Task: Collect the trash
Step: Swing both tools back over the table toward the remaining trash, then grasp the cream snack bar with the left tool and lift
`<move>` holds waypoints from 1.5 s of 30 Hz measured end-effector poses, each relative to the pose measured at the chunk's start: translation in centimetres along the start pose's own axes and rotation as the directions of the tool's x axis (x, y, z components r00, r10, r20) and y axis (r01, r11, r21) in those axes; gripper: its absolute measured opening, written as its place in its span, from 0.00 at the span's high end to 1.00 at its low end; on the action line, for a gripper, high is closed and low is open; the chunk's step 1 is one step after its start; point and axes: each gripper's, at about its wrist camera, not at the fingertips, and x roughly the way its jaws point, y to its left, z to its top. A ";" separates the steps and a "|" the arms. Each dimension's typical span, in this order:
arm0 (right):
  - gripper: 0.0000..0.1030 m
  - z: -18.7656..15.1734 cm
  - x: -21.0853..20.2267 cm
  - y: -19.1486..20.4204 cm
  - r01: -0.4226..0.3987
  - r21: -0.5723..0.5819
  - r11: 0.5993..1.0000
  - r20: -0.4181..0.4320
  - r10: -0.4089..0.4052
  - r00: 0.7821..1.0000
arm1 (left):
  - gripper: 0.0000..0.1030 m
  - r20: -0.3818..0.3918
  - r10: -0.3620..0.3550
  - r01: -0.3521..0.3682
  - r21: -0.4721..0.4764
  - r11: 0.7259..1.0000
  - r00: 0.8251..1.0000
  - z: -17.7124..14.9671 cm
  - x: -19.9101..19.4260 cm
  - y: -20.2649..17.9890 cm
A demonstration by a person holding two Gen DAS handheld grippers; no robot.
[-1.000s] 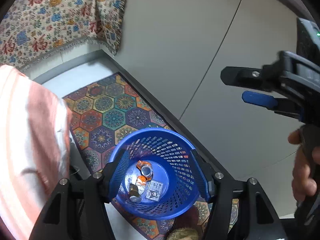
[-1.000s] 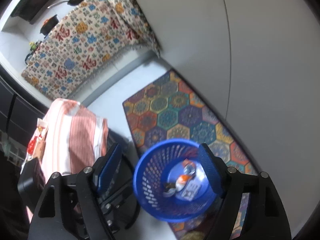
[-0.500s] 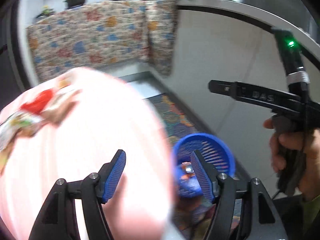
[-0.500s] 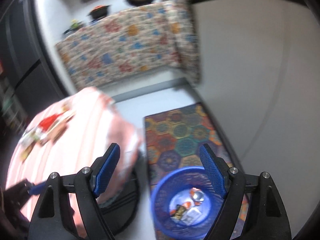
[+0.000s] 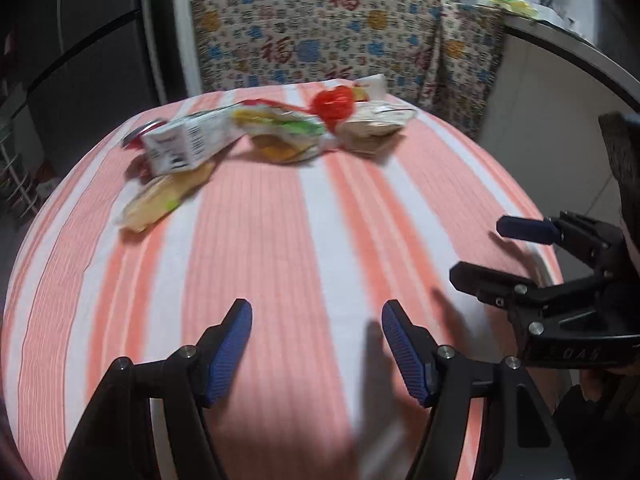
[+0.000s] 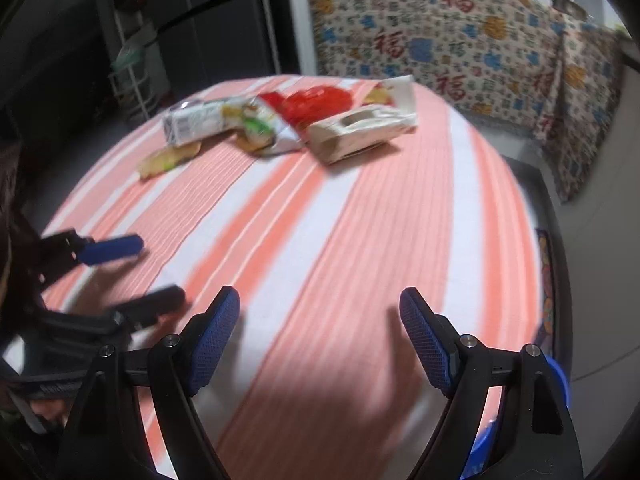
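- Orange-and-white striped cloth covers the worktop (image 5: 320,240), and the trash lies in a loose cluster at its far side, well apart from both claws.
- Left claw (image 5: 316,344) stands wide with nothing between its blue pads; right claw (image 6: 320,340) is wider still, also empty.
- In the pile: a white carton (image 5: 184,144) at the left, a flat yellowish packet (image 5: 160,200) just in front of it, a crumpled snack wrapper (image 5: 280,132) in the middle, a red plastic piece (image 5: 334,106) behind, and a tan box (image 6: 360,132) to the right.
- Items overlap or touch, so closing on one could probably drag or tip its neighbour off the worktop's edge.
- The flat packet hugs the cloth; a pad could likely pinch the fabric and pull the whole cover.
- Both claws sit near each other, so reaching for the same cluster risks a collision.
- A blue basket (image 6: 556,376) edge shows low at the right; its contents are hidden.
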 end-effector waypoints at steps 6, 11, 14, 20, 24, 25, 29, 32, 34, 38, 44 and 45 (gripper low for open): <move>0.12 0.2 2.3 2.2 0.010 -0.046 0.999 -0.025 -0.011 1.000 | 0.33 -0.014 0.004 -0.005 -0.064 0.998 1.000 -0.3 0.1 4.5; 0.07 0.4 2.6 3.1 0.022 -0.078 0.997 -0.031 -0.024 0.999 | 0.33 -0.026 0.030 -0.033 -0.115 0.993 0.999 0.0 -0.2 8.7; 0.05 0.4 2.6 3.1 0.018 -0.071 0.997 -0.036 -0.020 0.999 | 0.33 -0.020 0.047 -0.050 -0.131 0.990 0.999 1.0 -0.2 11.3; 0.03 0.6 2.6 3.1 0.018 -0.070 0.997 -0.041 -0.021 0.999 | 0.33 -0.020 -0.015 0.015 -0.024 1.000 1.000 4.9 1.8 13.8; 0.01 0.6 2.6 3.2 0.016 -0.069 0.997 -0.043 -0.019 0.999 | 0.33 -0.044 -0.036 0.039 0.075 0.996 0.998 6.8 3.9 13.1; 0.01 0.6 2.6 3.2 0.016 -0.069 0.997 -0.043 -0.019 0.999 | 0.33 -0.048 -0.034 0.038 0.089 0.995 0.998 7.1 4.3 12.9; 0.01 0.6 2.6 3.1 0.016 -0.070 0.997 -0.044 -0.019 0.999 | 0.53 -0.046 -0.045 0.051 0.129 0.990 0.998 7.3 5.1 12.2; 0.01 0.6 2.6 3.2 0.016 -0.070 0.997 -0.044 -0.019 0.999 | 0.70 -0.049 -0.071 0.076 0.119 0.990 0.996 6.7 4.3 11.6; 0.01 0.6 2.6 3.1 0.015 -0.070 0.997 -0.045 -0.019 0.999 | 0.70 -0.049 -0.062 0.067 0.118 0.991 0.997 6.0 3.5 10.9; 0.01 0.6 2.6 3.1 0.016 -0.071 0.997 -0.044 -0.019 0.999 | 0.70 -0.052 -0.039 0.044 0.092 0.995 0.998 3.1 1.1 8.6; 0.01 0.6 2.6 3.1 0.014 -0.066 0.998 -0.043 -0.017 0.999 | 0.51 -0.036 -0.033 0.035 0.064 0.997 0.999 0.1 -0.9 5.6; 0.01 0.5 2.6 3.0 0.013 -0.064 0.998 -0.042 -0.016 0.999 | 0.39 -0.036 -0.039 0.041 0.069 0.997 0.999 -0.1 -0.8 5.4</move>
